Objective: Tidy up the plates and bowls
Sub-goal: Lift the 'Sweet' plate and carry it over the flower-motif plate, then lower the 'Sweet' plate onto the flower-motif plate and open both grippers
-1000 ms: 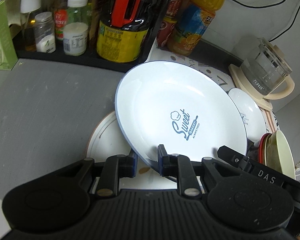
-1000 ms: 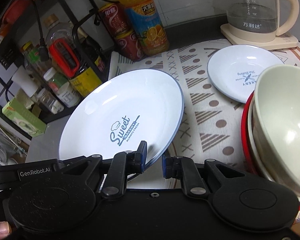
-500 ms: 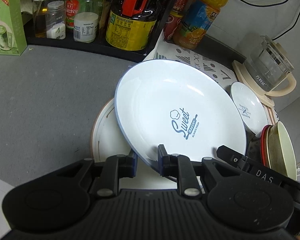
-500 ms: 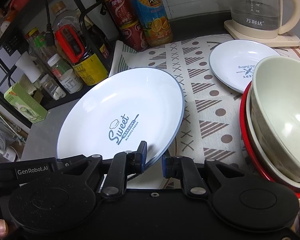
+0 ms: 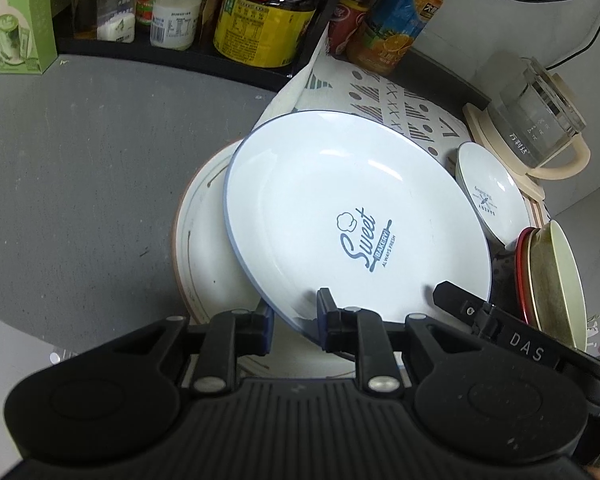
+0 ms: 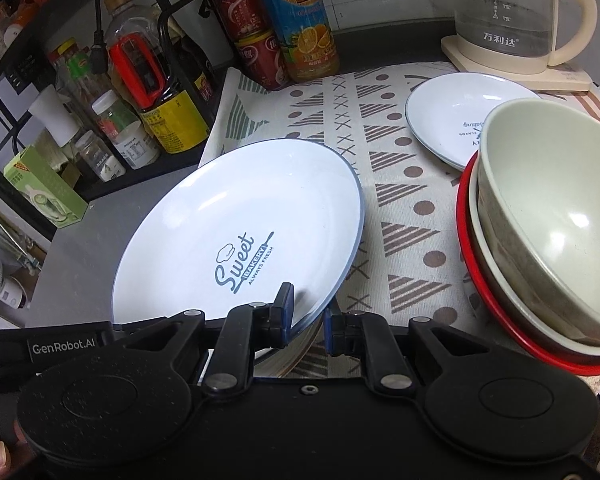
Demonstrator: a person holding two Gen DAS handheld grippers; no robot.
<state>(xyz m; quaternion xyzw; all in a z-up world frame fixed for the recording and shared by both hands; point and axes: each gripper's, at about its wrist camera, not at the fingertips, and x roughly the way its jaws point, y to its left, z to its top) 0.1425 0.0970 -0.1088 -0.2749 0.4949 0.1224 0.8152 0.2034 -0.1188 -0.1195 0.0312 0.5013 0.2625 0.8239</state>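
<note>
Both grippers are shut on the near rim of a large white "Sweet Bakery" plate [image 5: 340, 208], also in the right wrist view [image 6: 240, 224]. My left gripper [image 5: 294, 316] and my right gripper [image 6: 306, 318] hold it tilted just above a white plate with a brown rim [image 5: 204, 240] on the grey counter. A small white plate [image 6: 444, 112] lies on the patterned cloth, also in the left wrist view [image 5: 488, 196]. A cream bowl [image 6: 548, 216] sits stacked in a red-rimmed bowl [image 6: 472, 264] at the right.
A black rack with bottles and jars [image 5: 260, 20] stands at the back. Red cans [image 6: 248, 32] and an orange juice bottle [image 6: 300, 28] stand behind the cloth [image 6: 400, 208]. A glass kettle [image 6: 512, 16] is at the back right. A green carton [image 5: 16, 20] is far left.
Both grippers have carried the large plate back and down over the brown-rimmed plate, more of which shows now. Both grips are unchanged.
</note>
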